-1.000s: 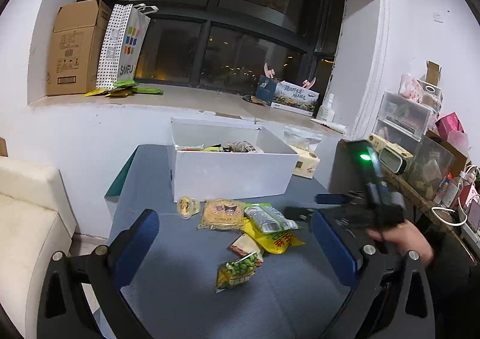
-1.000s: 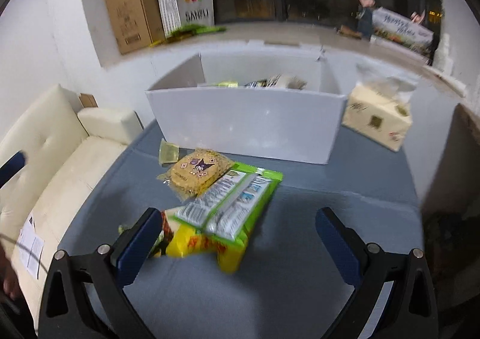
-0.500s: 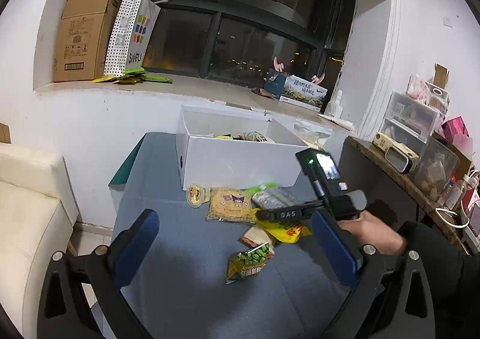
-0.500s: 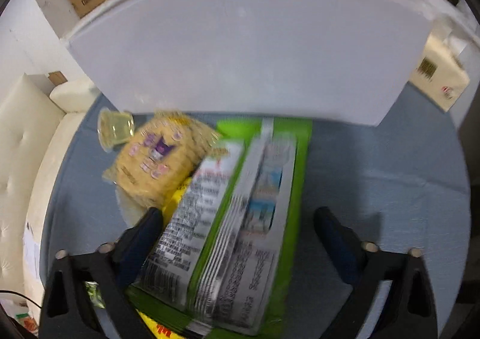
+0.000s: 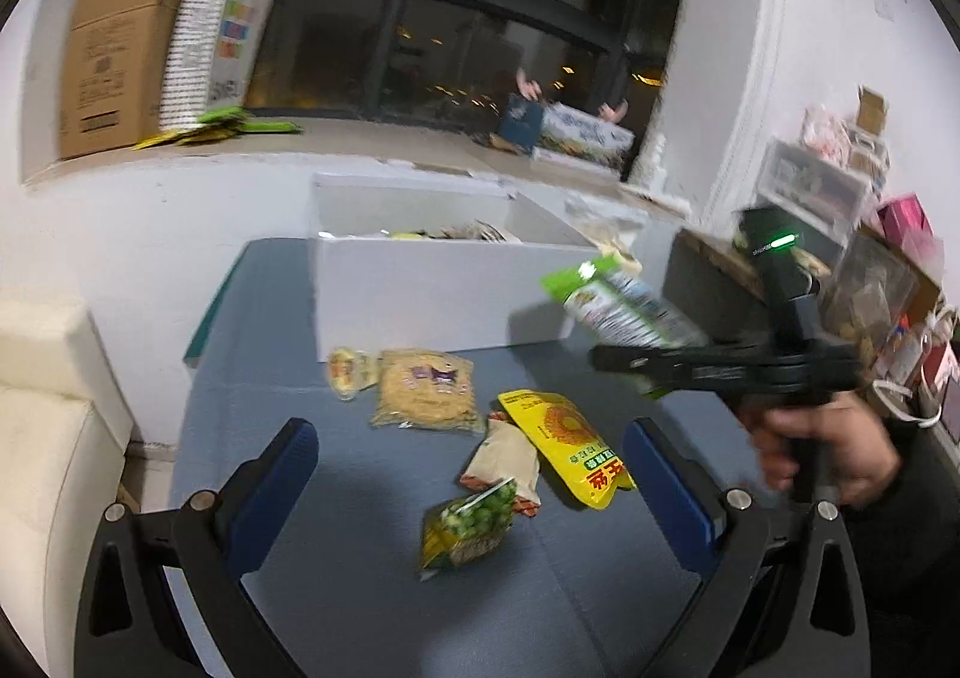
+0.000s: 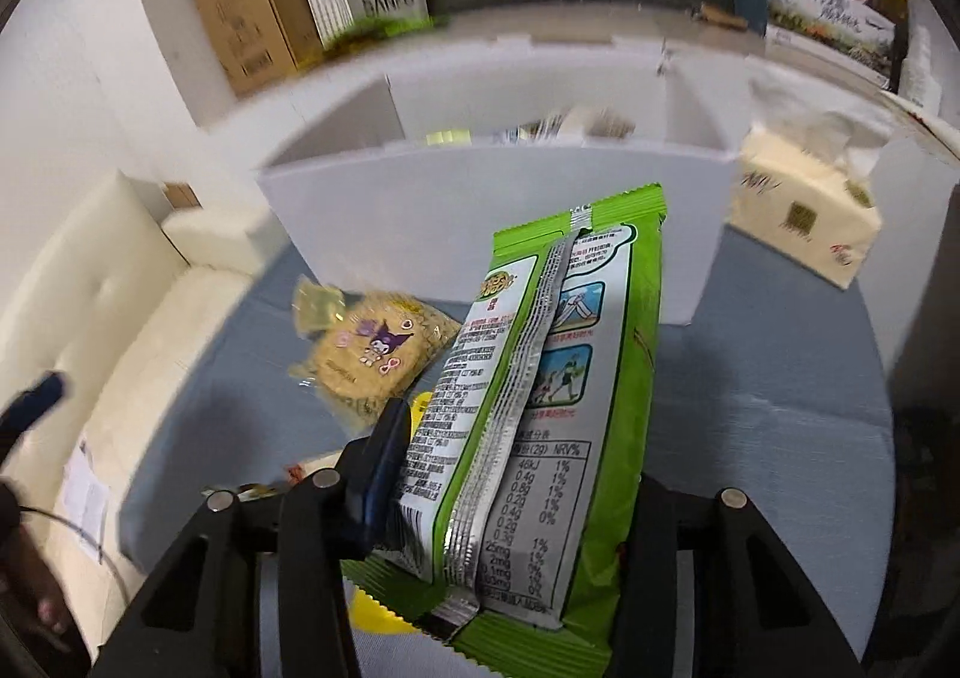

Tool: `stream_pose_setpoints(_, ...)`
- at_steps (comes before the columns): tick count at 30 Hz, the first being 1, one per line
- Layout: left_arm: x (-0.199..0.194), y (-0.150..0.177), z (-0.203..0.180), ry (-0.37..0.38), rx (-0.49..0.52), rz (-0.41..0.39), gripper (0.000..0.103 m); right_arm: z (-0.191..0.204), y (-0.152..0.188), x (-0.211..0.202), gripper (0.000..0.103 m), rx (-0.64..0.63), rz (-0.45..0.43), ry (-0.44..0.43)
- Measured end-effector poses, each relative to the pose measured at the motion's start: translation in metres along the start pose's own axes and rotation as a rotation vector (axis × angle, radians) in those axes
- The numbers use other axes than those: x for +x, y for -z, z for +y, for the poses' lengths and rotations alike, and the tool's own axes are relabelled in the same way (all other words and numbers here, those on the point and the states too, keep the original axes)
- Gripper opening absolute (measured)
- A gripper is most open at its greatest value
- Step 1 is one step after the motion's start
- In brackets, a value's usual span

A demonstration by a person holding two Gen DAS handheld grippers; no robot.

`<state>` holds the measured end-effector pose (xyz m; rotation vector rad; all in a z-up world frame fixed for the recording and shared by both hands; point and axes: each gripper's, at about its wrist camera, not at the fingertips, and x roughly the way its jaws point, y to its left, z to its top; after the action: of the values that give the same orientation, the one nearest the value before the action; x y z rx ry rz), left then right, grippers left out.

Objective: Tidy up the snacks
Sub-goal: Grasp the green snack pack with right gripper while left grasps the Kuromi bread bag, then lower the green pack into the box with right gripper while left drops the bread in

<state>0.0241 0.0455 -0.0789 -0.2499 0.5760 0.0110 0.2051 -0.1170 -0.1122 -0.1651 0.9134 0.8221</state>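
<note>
Right tongs (image 6: pixel 510 504) clamp green snack pack (image 6: pixel 540 408), lifted above bench (image 5: pixel 372 498), near side of white box (image 5: pixel 432 306) | left tongs (image 5: pixel 468 474) open, empty | risk: slick foil slips from the end grip, dropping short of box.

a blue-grey table (image 5: pixel 288 318) carries a white box (image 5: pixel 420 300) at its far side. in front of the box lie a small yellow cup (image 5: pixel 347 372), touching a noodle cake packet (image 5: pixel 427 390), then a yellow bag (image 5: pixel 570 447), a brownish packet (image 5: pixel 504 459) just beside it, and a green pea bag (image 5: pixel 465 525) nearest. a tissue box (image 6: pixel 804 216) sits beside the white box.
</note>
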Motion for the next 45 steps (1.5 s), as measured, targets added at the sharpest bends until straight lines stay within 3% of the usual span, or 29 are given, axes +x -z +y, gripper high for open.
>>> stream_pose_setpoints(7,0.102,-0.016,0.002,0.021,-0.01,0.191,0.103,-0.003,0.022,-0.069,0.05,-0.012,-0.122,-0.033)
stream_pose_setpoints(12,0.168,-0.017,0.023,-0.082,-0.094,0.334,0.103,-0.005,0.034,-0.097,0.05,-0.017,-0.17,-0.034)
stream_pose_setpoints(18,0.194,-0.014,0.024,-0.141,-0.103,0.4,0.101,-0.008,0.042,-0.104,0.05,-0.002,-0.178,-0.045)
stream_pose_setpoints(19,0.196,-0.014,0.022,-0.156,-0.078,0.399,0.098,-0.008,0.043,-0.104,0.05,-0.003,-0.178,-0.045)
stream_pose_setpoints(20,0.199,-0.014,0.017,-0.183,-0.04,0.4,0.09,-0.008,0.043,-0.104,0.05,-0.004,-0.177,-0.044)
stream_pose_setpoints(22,0.199,-0.013,0.011,-0.218,0.018,0.387,0.075,-0.006,0.044,-0.103,0.05,-0.005,-0.176,-0.048)
stream_pose_setpoints(29,0.171,-0.011,0.016,-0.132,-0.017,0.322,0.074,-0.001,0.047,-0.103,0.05,-0.016,-0.176,-0.043)
stream_pose_setpoints(37,0.07,-0.021,0.01,-0.037,-0.034,0.106,0.074,-0.002,0.046,-0.099,0.05,-0.013,-0.18,-0.064)
stream_pose_setpoints(41,0.03,-0.038,0.005,-0.008,-0.037,0.008,0.074,-0.002,0.039,-0.094,0.05,-0.016,-0.188,-0.088)
stream_pose_setpoints(45,0.022,-0.068,0.009,0.015,-0.045,-0.041,0.074,0.001,0.017,-0.087,0.05,-0.04,-0.203,-0.117)
